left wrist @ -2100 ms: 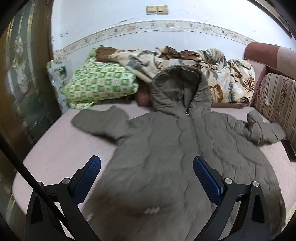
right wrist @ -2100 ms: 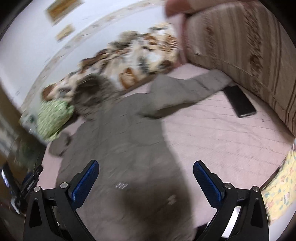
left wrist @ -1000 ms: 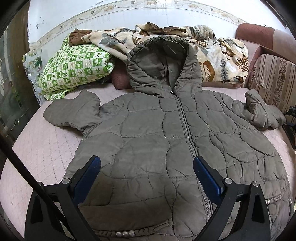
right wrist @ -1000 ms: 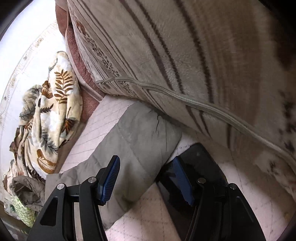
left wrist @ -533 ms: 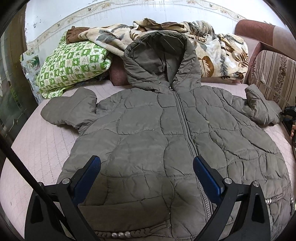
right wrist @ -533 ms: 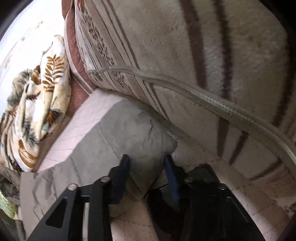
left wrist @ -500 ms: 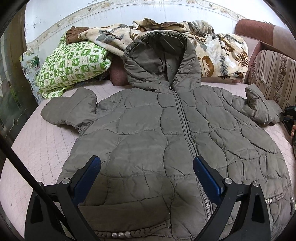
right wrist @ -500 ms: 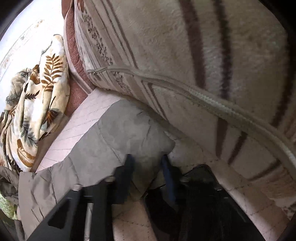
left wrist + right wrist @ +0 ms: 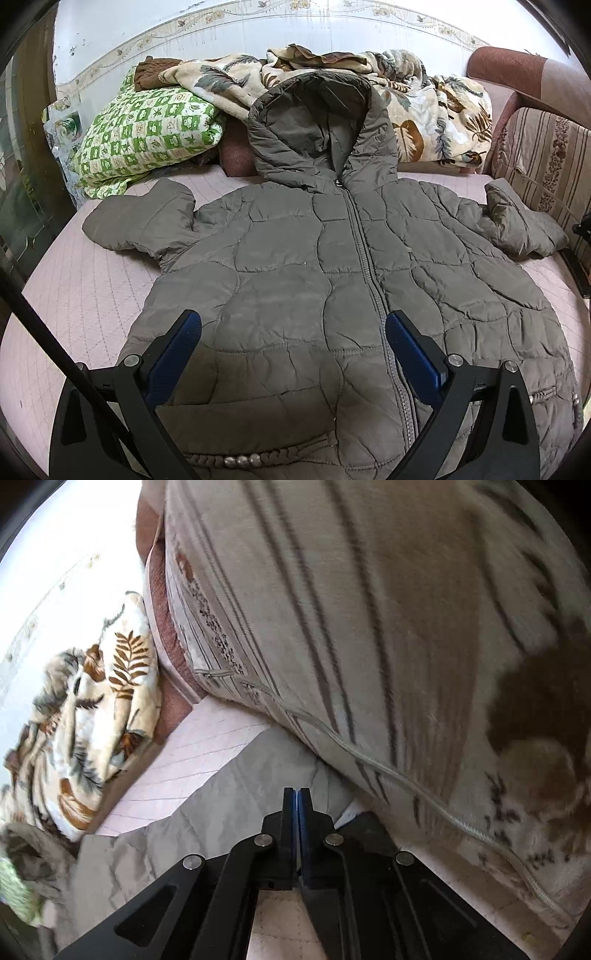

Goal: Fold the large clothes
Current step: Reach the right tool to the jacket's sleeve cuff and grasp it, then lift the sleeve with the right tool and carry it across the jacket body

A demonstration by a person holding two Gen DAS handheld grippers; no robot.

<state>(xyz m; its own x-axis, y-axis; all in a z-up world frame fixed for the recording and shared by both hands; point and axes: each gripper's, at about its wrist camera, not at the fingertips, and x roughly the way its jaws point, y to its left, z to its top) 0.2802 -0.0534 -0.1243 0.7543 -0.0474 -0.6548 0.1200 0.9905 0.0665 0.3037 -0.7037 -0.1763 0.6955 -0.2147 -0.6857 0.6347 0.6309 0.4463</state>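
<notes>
While the olive quilted jacket point(image 9: 332, 280) is spread zipped and face up on the pink quilted bed cover point(image 9: 85, 291), hood toward the pillows, its sleeve cuff point(image 9: 236, 805) is seen directly ahead of the right gripper point(image 9: 296, 797), whose fingers have just been closing and are now pressed together; whether cloth is pinched between the tips cannot be told. The left gripper point(image 9: 291, 354) is held spread wide above the hem, nothing between its fingers. The first sleeve fold is judged under way; next, the cuff would need carrying across the chest, away from the striped cushion point(image 9: 369, 627) beyond the fingertips. No containers are shown.
</notes>
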